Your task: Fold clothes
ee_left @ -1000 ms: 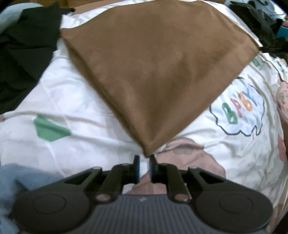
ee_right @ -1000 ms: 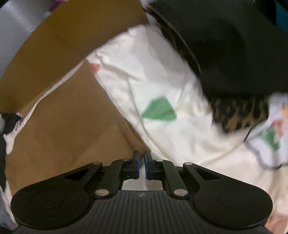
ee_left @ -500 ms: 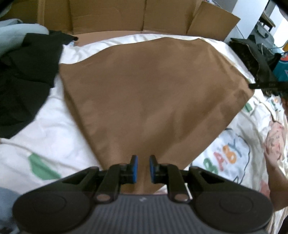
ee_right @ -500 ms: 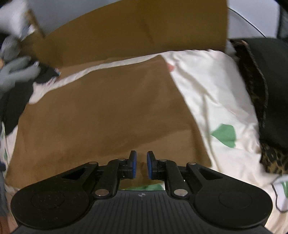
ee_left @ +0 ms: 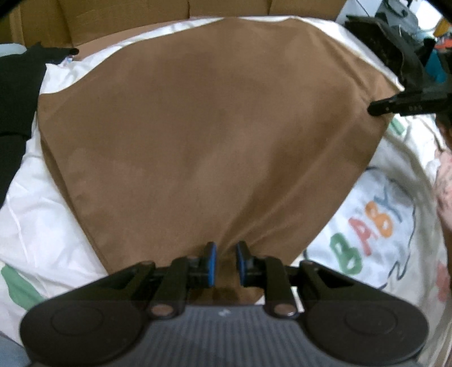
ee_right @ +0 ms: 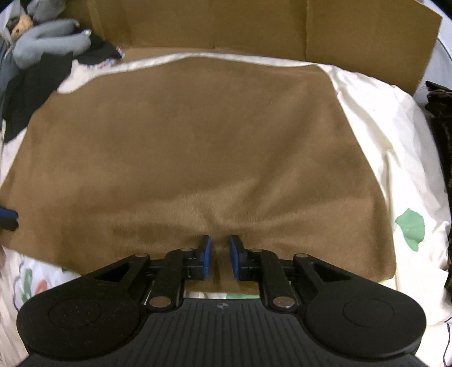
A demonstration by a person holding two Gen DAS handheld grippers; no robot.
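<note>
Since half a second earlier, both grippers had slid further in over the brown cloth [ee_left: 209,141], so its near edge lay under the fingers and the cloth filled more of each view; a second earlier the left one had only reached a corner.

Largest was the sheet [ee_right: 389,158], white with a green patch and a "BABY" print [ee_left: 364,234], spread over the bed. On it the cloth lay flat, its far edge near the cardboard [ee_right: 254,25] that stood behind the bed. Dark clothes [ee_left: 14,93] were heaped at the left of the bed, with a grey garment [ee_right: 42,42] on top, and a leopard-print garment [ee_right: 440,118] lay at the right.

The left gripper [ee_left: 226,259] hovered low over the cloth's near corner, its blue pads a narrow gap apart with cloth between them; whether they pinched it could not be told. The right gripper [ee_right: 219,257] sat over the near edge further right, its jaws likewise narrowly apart above the cloth, gripping nothing.
</note>
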